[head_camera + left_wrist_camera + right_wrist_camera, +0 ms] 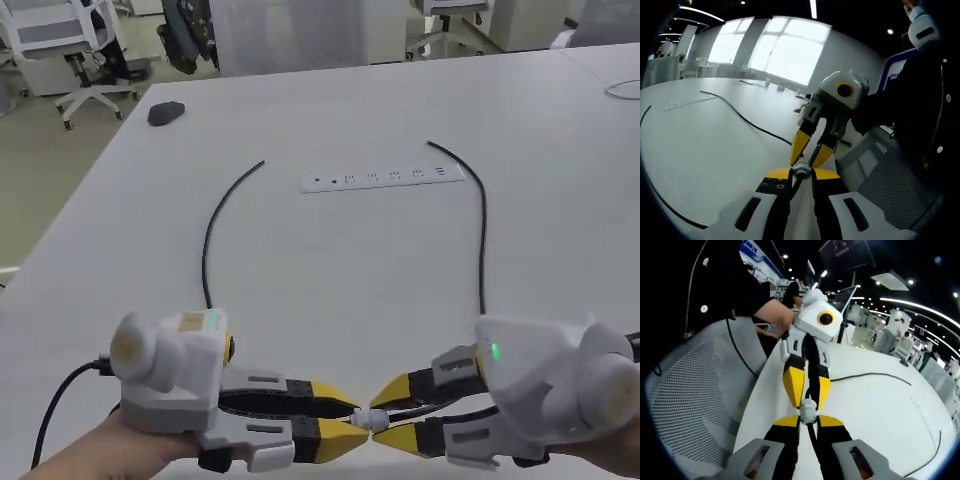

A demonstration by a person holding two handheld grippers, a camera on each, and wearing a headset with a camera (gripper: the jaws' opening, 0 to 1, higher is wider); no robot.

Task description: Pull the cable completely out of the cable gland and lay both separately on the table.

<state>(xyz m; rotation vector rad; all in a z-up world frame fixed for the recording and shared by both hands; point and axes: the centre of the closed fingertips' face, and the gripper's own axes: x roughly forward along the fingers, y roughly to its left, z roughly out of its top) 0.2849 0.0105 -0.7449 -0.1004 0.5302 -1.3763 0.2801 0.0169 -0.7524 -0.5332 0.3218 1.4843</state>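
Cable gland [801, 170] clamped in left gripper [802, 174] fingers; right gripper view reveals right gripper [810, 421] pinching cable [813, 433].

Honestly nothing legible here: the power strip [383, 179] markings are just tiny smudges, and the blue sign [752, 252] lettering is too blurry.

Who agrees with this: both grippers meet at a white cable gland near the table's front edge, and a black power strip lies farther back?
Not quite. The head view shows that the power strip is white, not black. The rest stands: the left gripper and the right gripper meet at the white cable gland near the table's front edge.
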